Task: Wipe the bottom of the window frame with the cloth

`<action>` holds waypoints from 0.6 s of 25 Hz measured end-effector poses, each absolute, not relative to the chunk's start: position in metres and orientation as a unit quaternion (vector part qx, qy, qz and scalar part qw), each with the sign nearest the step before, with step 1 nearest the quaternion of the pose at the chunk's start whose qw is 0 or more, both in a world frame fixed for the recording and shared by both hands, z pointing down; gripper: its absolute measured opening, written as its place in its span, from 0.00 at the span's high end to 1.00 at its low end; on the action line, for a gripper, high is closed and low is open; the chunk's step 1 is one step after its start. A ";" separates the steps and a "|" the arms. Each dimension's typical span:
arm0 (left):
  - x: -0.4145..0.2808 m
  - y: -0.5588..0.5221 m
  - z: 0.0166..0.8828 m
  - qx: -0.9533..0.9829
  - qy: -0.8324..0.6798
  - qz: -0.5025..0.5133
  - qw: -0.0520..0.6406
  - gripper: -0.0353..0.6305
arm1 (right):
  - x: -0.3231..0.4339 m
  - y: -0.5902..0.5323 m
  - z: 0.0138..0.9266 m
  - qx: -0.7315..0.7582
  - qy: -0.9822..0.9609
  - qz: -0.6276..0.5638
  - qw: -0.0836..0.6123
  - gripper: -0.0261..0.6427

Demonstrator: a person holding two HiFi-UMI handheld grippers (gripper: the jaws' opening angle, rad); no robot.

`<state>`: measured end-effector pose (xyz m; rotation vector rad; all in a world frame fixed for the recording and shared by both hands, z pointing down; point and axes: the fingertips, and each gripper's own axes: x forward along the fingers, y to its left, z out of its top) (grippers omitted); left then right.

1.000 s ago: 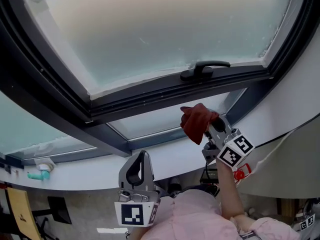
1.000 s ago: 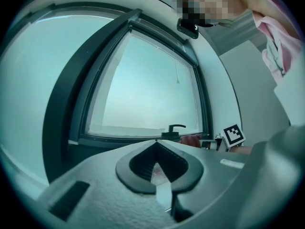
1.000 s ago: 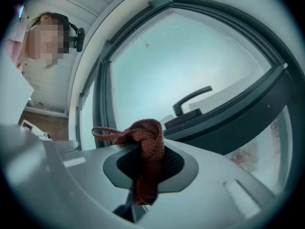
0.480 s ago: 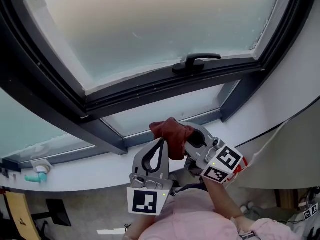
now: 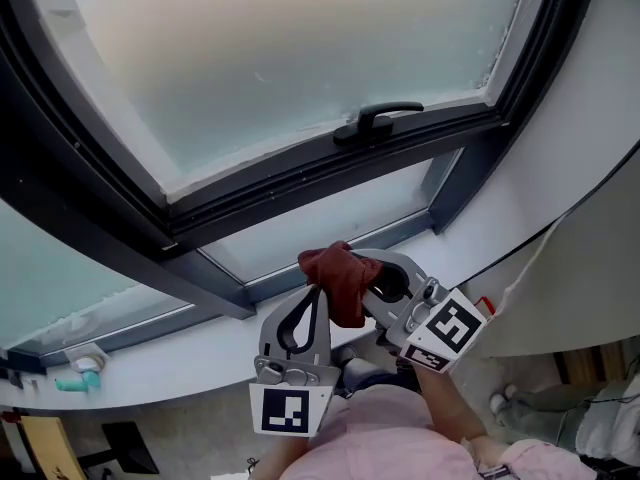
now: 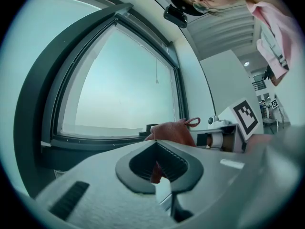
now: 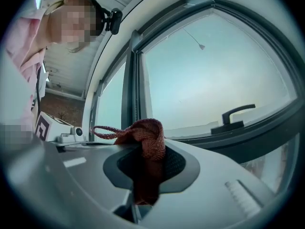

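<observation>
A: Two grippers up by the glass, so which one has the cloth [image 5: 335, 276]?

B: The right gripper [image 5: 366, 282]. Its jaws are clenched on the red cloth, with a bunch poking out above the tips and the rest hanging down between them. The left gripper [image 5: 316, 292] has its jaws pressed together with nothing in them. The cloth only shows behind them, just beside their tips.

A: Is the cloth on the frame?

B: Not that I can tell. It is held in the air close to the person, above the white sill [image 5: 170, 356], and the dark bottom rail [image 5: 405, 231] lies beyond it.

A: How should the wipe go, then?

B: I'd bring the bunched end down flat on the rail at one corner, press lightly and draw it along in one long pass. Keep the hard jaws off the glass, stay well below the handle [image 5: 385, 120], and hold the left gripper out of the path
</observation>
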<state>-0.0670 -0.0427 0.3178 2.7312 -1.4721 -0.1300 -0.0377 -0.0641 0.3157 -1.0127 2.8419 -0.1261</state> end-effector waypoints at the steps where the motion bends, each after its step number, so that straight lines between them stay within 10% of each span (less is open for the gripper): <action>1: -0.070 -0.044 0.320 0.879 -0.475 -0.038 0.019 0.95 | -0.034 -0.067 0.314 -0.346 0.935 -0.037 0.065 0.88; 15: -0.042 -0.086 0.324 0.850 -0.526 -0.007 -0.021 0.95 | 0.079 -0.149 0.297 -0.421 0.903 -0.012 0.089 0.88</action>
